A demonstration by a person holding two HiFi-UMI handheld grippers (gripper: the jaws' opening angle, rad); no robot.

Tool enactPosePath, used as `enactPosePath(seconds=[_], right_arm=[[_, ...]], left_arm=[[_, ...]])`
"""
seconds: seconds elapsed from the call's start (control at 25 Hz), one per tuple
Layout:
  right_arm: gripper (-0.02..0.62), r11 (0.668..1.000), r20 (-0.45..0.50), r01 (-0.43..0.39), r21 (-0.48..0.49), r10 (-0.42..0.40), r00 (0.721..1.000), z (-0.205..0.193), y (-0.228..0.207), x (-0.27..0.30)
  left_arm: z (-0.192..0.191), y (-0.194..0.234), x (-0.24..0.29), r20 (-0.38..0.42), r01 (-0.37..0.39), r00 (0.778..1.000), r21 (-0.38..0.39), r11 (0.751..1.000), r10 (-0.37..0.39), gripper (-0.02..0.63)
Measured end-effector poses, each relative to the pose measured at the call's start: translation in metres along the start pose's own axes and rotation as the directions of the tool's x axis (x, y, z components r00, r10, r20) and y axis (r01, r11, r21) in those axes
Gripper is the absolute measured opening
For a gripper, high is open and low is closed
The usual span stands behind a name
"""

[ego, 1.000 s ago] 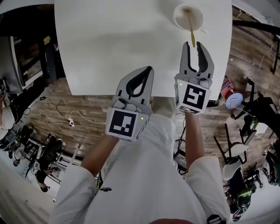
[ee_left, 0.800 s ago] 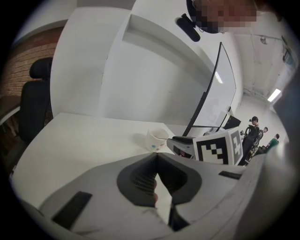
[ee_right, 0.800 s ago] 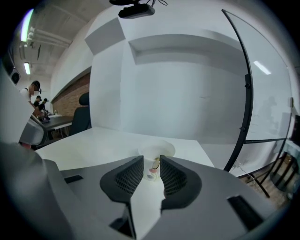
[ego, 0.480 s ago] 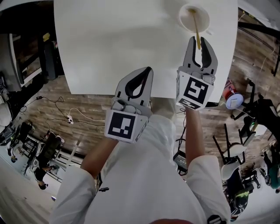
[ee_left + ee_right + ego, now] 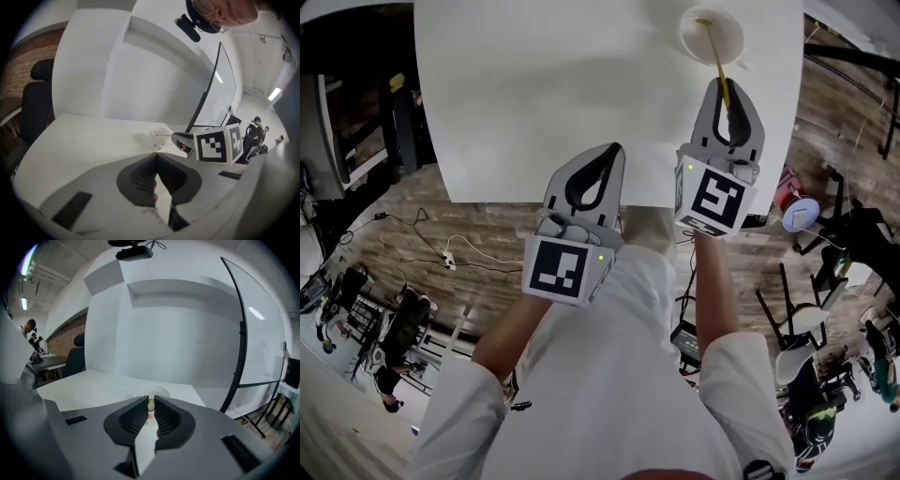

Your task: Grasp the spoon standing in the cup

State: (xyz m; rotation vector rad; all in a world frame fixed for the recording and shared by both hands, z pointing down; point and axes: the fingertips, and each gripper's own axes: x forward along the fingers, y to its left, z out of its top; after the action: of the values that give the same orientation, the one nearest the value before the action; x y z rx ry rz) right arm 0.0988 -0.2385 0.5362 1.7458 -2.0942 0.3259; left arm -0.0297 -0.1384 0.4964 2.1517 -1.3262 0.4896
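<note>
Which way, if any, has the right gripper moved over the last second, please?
Yes: the right gripper edged forward toward the cup, its jaws closing on the spoon handle.

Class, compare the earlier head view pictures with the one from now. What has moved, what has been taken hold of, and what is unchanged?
The right gripper moved forward towards the cup. Its jaws, wide apart a second ago, are closing on the top of the spoon handle, which now sits between them. The left gripper stays shut at the table edge, and the cup stands where it was.
</note>
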Motion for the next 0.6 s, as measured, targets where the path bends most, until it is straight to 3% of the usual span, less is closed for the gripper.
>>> enactPosePath(seconds=[0.6], right_arm=[[0.04,1.0,0.075,-0.023,0.015,0.022,0.997,0.035,-0.001,-0.067]], left_arm=[[0.026,-0.014,-0.036,0.076,0.015,0.997,0.031,0.999,-0.018,-0.006]])
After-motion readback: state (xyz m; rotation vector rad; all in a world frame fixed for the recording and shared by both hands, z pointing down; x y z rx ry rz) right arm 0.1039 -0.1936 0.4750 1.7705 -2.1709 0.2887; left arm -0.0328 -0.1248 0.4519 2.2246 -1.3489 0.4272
